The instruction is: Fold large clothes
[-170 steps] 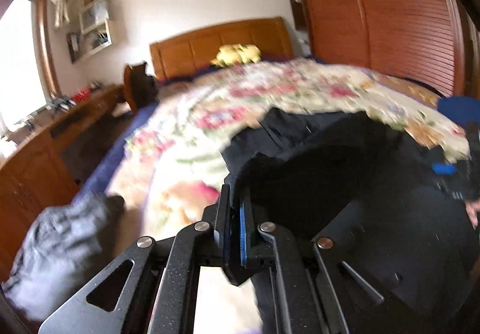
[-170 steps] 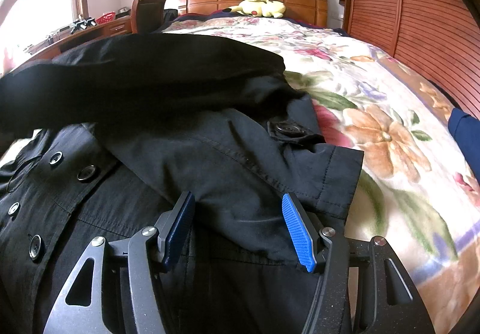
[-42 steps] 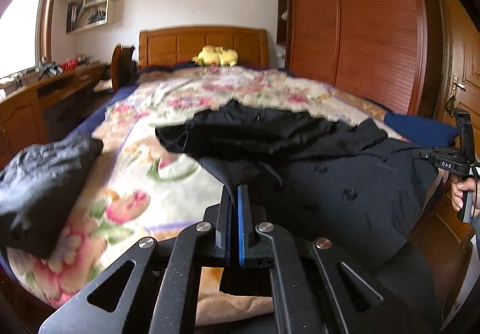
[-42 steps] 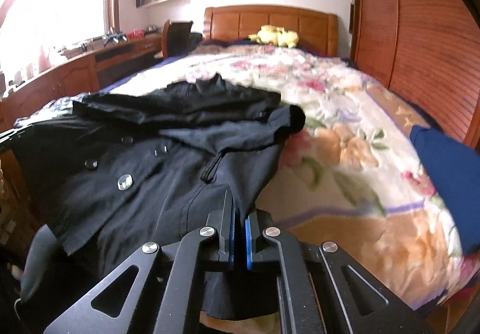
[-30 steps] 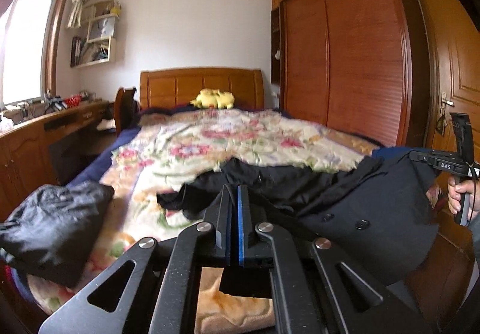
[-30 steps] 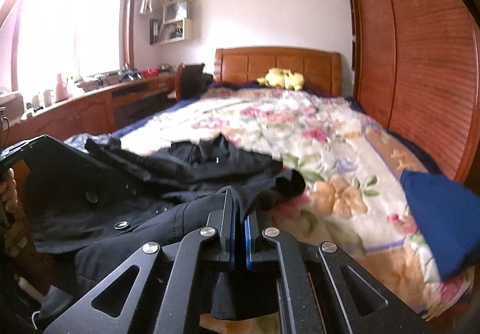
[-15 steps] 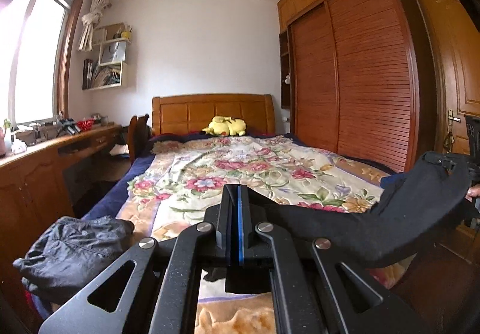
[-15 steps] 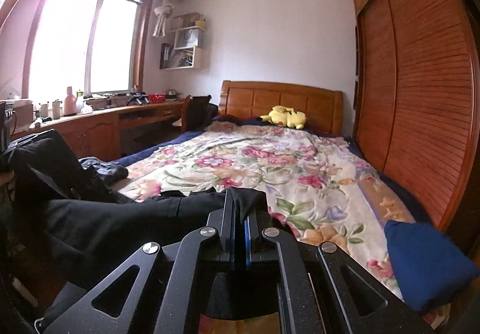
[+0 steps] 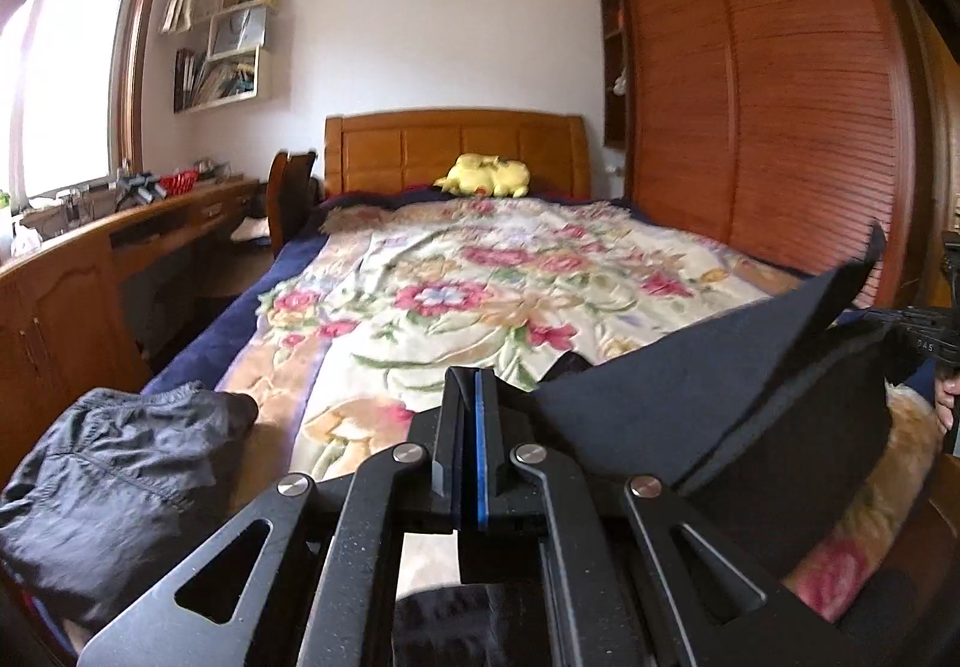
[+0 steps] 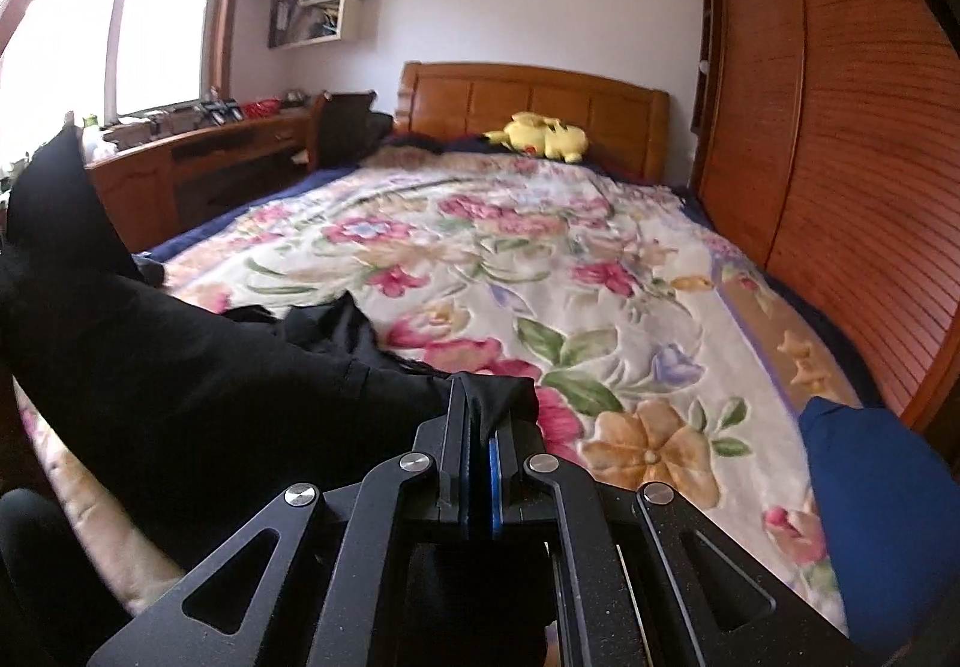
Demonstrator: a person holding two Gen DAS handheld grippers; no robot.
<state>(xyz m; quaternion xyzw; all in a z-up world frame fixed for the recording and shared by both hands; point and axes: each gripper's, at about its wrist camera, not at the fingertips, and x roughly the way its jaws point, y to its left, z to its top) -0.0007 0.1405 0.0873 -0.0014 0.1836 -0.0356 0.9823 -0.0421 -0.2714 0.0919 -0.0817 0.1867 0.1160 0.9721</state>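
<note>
A large black coat is stretched between my two grippers above the foot of the bed. My left gripper is shut on one edge of it; the cloth runs right toward the other gripper, seen at the far right. In the right wrist view my right gripper is shut on the coat's other edge, and the cloth runs left, with part of it resting on the floral bedspread.
A crumpled dark grey garment lies at the bed's near left corner. A folded blue item lies at the near right. A yellow plush sits by the headboard. A wooden desk runs along the left, a wardrobe along the right.
Both grippers have lifted the coat off the bed and pulled it back toward the foot; it now hangs taut between them, and the views have tilted down a little since half a second ago.
</note>
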